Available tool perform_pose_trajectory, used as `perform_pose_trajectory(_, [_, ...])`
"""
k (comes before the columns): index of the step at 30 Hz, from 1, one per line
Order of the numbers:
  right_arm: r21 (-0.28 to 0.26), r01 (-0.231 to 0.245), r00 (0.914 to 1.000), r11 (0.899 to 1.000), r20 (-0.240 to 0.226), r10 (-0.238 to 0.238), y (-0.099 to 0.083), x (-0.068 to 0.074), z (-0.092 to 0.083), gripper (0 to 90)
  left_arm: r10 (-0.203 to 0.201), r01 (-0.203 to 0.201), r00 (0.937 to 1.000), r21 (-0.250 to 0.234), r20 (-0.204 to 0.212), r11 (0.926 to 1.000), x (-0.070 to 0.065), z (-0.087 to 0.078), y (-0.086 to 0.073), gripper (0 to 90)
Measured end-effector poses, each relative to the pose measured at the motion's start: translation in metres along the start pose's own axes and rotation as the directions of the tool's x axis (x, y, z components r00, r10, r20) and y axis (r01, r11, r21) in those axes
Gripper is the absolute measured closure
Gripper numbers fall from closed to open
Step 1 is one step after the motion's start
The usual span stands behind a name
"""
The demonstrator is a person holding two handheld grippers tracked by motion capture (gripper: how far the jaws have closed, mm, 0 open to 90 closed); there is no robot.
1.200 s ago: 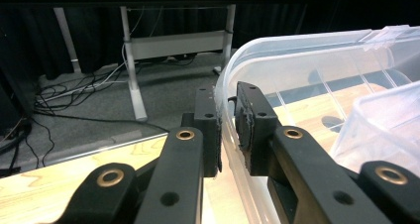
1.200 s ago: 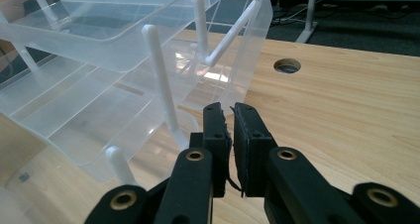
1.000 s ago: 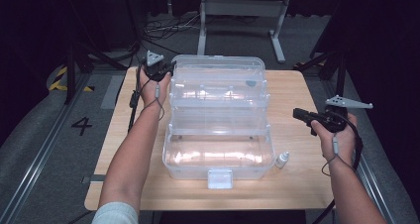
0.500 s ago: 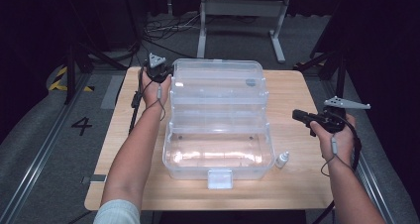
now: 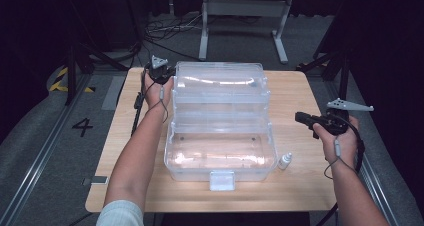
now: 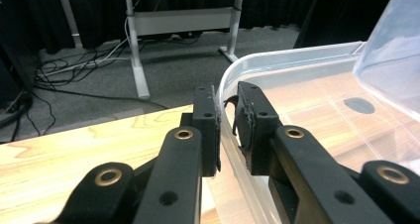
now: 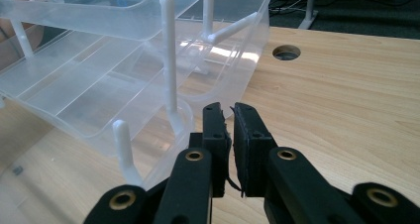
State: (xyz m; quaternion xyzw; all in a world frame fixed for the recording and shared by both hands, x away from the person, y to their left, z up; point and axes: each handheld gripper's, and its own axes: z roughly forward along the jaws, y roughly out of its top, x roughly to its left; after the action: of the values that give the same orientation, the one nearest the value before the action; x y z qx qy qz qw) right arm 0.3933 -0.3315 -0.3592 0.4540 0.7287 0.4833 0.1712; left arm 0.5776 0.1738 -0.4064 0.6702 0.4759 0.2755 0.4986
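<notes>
- High view showed a wooden table [image 5: 300, 93] with a clear plastic tiered box [image 5: 220, 121] standing opened out across its middle, the trays stepped back from the deep lowest bin at the near edge.
- A white latch tab [image 5: 222, 180] hung at the front centre of that bin, by the table's near edge.
- A small white dropper bottle [image 5: 285, 161] stood on the wood just beside the bin's right front corner, apart from both hands.
- The left gripper [image 5: 167, 76] was at the far left corner of the box, the left hand [image 5: 159, 93] behind it and the forearm lying along the box's left side.
- In the left gripper view, the left gripper's [image 6: 227, 125] two black jaws stood either side of the box's clear rim [image 6: 277, 60], one outside the wall and one inside, pinching it with the thin plastic between the pads.
- The right gripper [image 5: 300, 118] hung over bare wood, well apart from the box's right side, held in the right hand [image 5: 340, 138] with its jaws pointing toward the box.
- In the right gripper view, the right gripper's [image 7: 230, 135] jaws were pressed nearly together with only a thin slit between the pads and nothing in it; the box's white hinge arms [image 7: 168, 60] stood just ahead of them.
- A round hole [image 7: 286, 51] in the tabletop showed beyond the box's corner there.
</notes>
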Motion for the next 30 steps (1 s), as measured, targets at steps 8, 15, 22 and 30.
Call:
perform_pose_trajectory(8, [-0.015, -0.001, 1.0000, 1.000, 0.008, 0.001, -0.003, 0.002, -0.010, 84.5, -0.015, 0.015, 0.9999, 0.016, -0.004, 0.9998, 0.001, 0.004, -0.003, 79.4])
perform_pose_trajectory(15, [-0.023, -0.006, 0.9999, 1.000, 0.015, 0.006, -0.005, 0.003, -0.018, 84.1, -0.010, 0.010, 0.9999, -0.009, 0.010, 0.9999, 0.005, -0.006, -0.004, 75.9])
perform_pose_trajectory(22, [-0.030, -0.006, 0.9999, 1.000, 0.009, 0.006, -0.004, 0.005, -0.016, 82.1, 0.006, -0.006, 1.0000, -0.019, 0.006, 0.9998, 0.016, -0.028, 0.002, 72.7])
perform_pose_trajectory(30, [-0.038, 0.002, 0.9998, 0.999, 0.022, -0.002, -0.002, 0.006, -0.015, 79.1, 0.049, -0.047, 0.9985, -0.057, 0.026, 0.9973, 0.016, -0.076, 0.009, 72.1])
